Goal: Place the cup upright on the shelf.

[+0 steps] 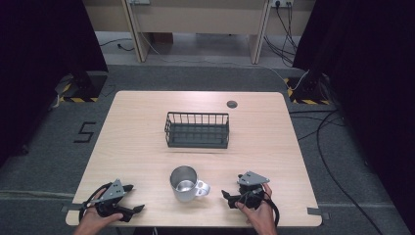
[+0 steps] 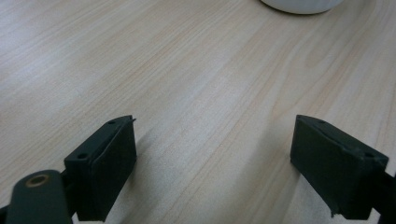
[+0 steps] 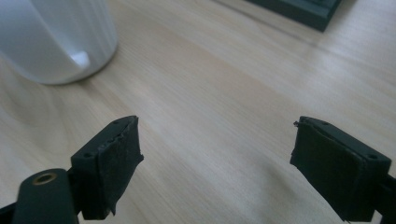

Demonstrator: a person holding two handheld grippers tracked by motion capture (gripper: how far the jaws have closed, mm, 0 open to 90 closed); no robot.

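A lab recording bay: black curtains (image 1: 44,49), hazard-taped stand feet (image 1: 78,93), floor cables (image 1: 333,147), a wooden table (image 1: 147,127).

Each tool is black: left tool (image 1: 133,198), right tool (image 1: 226,199). Both carry a grey three-cornered plate on top, a looping black cable, small screw holes in blocky jaws, a brass-ringed hole

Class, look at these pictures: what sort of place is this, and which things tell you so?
Probably a lab or test room set up for recording: a lone wooden table on grey carpet, black curtains at both sides, and hazard-striped stand bases with loose cables on the floor.
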